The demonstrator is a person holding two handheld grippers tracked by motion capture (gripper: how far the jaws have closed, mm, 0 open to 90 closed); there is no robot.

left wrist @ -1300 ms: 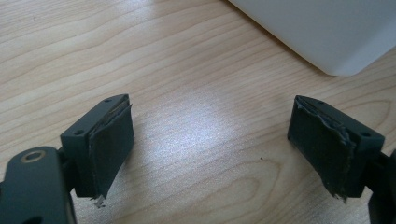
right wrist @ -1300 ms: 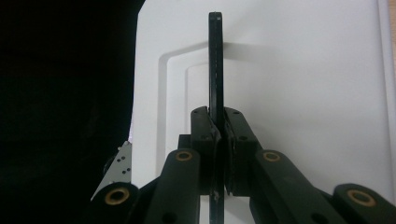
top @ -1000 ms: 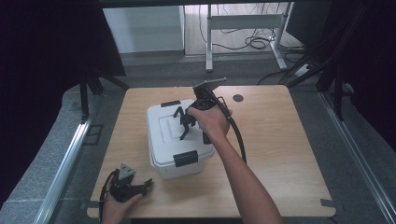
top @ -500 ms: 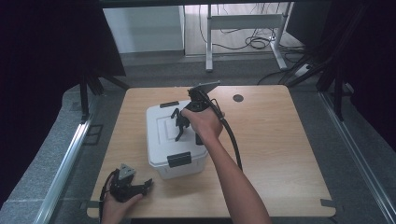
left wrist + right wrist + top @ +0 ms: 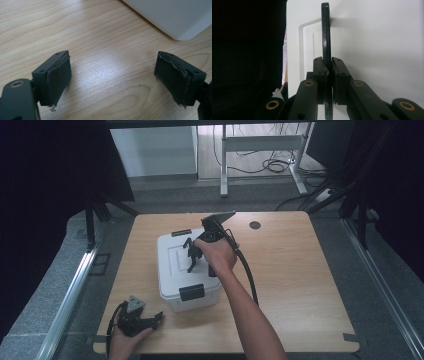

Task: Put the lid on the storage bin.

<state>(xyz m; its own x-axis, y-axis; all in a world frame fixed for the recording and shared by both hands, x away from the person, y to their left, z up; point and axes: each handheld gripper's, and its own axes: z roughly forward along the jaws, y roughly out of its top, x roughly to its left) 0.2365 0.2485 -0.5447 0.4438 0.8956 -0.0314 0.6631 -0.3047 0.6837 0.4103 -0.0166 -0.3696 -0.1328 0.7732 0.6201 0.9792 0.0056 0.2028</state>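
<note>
A white plastic box (image 5: 172, 270) with a lid stands on the wooden table (image 5: 300, 270). The lid's black handle (image 5: 190, 255) is swung up from its recess. In the right gripper view the handle (image 5: 326, 30) runs edge-on between the jaws. My right gripper (image 5: 194, 254) (image 5: 328, 62) is over the lid, shut on that handle. Down at the table's front left corner, my left gripper (image 5: 159, 316) rests low, pointing toward the box. Its jaws (image 5: 112, 75) stand wide open over bare wood, with a corner of the box (image 5: 172, 15) ahead of them.
A black latch (image 5: 192, 292) clips the box's near end and another latch (image 5: 181, 233) its far end. A round black grommet (image 5: 255, 225) sits in the table's far side. A cable (image 5: 248, 275) trails from the right gripper along the forearm.
The right hand and its gripper have shifted a little to the left over the lid, still on the handle. The left gripper has stayed put.
</note>
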